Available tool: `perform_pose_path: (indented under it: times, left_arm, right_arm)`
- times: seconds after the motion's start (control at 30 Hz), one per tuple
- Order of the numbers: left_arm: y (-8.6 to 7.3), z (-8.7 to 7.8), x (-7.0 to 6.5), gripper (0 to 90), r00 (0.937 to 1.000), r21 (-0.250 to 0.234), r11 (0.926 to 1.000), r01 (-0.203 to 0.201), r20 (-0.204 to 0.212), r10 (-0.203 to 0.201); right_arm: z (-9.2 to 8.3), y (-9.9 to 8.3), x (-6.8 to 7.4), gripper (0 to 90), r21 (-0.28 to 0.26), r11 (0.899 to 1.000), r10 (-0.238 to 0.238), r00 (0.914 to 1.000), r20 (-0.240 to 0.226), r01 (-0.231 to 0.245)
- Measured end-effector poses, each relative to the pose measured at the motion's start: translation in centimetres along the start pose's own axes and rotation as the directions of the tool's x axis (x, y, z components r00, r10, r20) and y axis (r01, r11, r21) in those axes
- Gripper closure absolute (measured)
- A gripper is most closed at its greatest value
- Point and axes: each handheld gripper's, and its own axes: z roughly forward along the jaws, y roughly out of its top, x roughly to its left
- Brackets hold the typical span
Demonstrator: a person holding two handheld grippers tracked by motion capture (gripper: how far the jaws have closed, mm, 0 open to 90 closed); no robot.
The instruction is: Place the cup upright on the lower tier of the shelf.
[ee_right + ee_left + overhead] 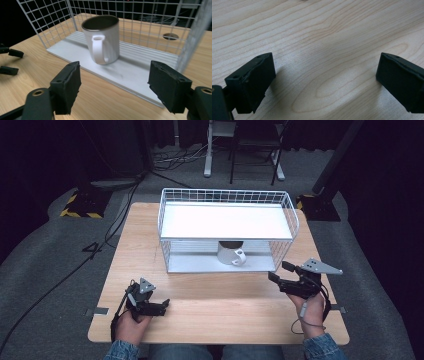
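Note:
A white mug [231, 254] stands upright on the lower shelf of a white wire rack [163, 220]. In the right gripper view the mug [110, 42] has a dark inside and its handle [99, 50] faces the jaws. My right gripper [278, 270] is just off the rack's front right corner, open and empty [115, 75], with the mug a short way beyond its jaws. My left gripper [165, 306] lies low over the table's front left, open [324, 67], with only bare wood between its jaws. Its jaws also appear at the far left of the right gripper view [12, 62].
The rack sits at the back middle of the wooden table [220, 315], and its solid white top shelf [225, 220] covers the mug from above. A round hole [170, 36] in the tabletop lies behind the rack. Cables and stand legs are on the floor beyond.

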Motion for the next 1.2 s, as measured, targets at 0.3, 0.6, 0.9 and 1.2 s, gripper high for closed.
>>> perform_pose_path:
  times: [0.3,0.6,0.9,1.2]
  left_arm:
    - [0.1,0.1,0.1,3.4,1.0000,0.000,1.0000,0.001,0.005,-0.001]
    - [0.2,0.2,-0.2,3.6,0.9999,-0.001,0.9999,0.010,-0.012,-0.010]
    - [0.3,0.2,-0.2,3.6,0.9998,0.000,0.9999,0.014,-0.012,-0.014]
    - [0.3,0.2,-0.2,3.6,0.9998,0.000,0.9999,0.014,-0.012,-0.014]
  right_arm:
    - [-2.0,-1.9,-2.2,18.2,0.066,0.997,0.029,0.9989,0.037,-0.031]
    - [-2.7,-4.0,-4.4,14.6,0.148,0.987,0.039,0.9935,0.107,-0.055]
    - [-2.5,-6.1,-6.1,12.0,0.231,0.970,0.041,0.9876,0.152,-0.075]
    - [-2.3,-7.6,-6.7,11.2,0.269,0.960,0.041,0.9870,0.156,-0.083]
